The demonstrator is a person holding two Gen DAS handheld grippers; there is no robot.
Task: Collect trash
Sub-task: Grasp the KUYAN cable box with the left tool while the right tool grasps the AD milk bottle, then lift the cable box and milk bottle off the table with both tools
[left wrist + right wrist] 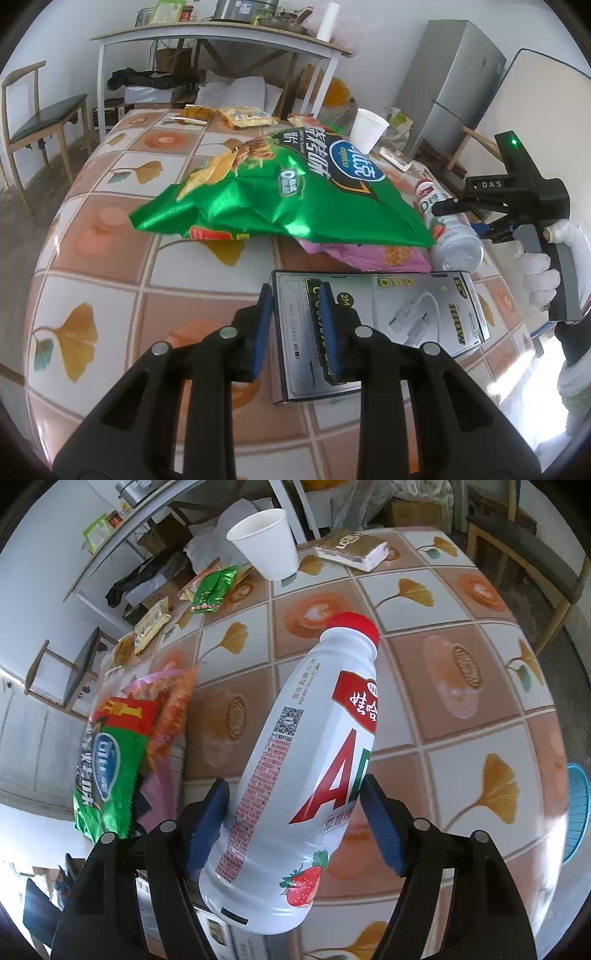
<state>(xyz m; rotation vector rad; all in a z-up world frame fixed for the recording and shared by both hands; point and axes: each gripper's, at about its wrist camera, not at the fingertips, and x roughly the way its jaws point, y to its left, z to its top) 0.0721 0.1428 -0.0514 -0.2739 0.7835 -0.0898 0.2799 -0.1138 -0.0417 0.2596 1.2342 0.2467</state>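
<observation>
1. Nearest the left wrist camera, the left tool straddles the left end of a flat silver cable box; one blue pad lies against the box's left edge, the other on its printed top, so the tool looks clamped on that end.
2. The box lies flat on the tiled worktop, its long axis running left to right, stretching away to the right of the tool.
3. In the right wrist view, the right tool brackets a white strawberry-drink bottle; small gaps show beside both pads, so it stands apart, not yet gripping.
4. The bottle's long axis runs away from the tool, red cap at the far end.
5. A green crisp bag lies beyond the box, left of the bottle.
</observation>
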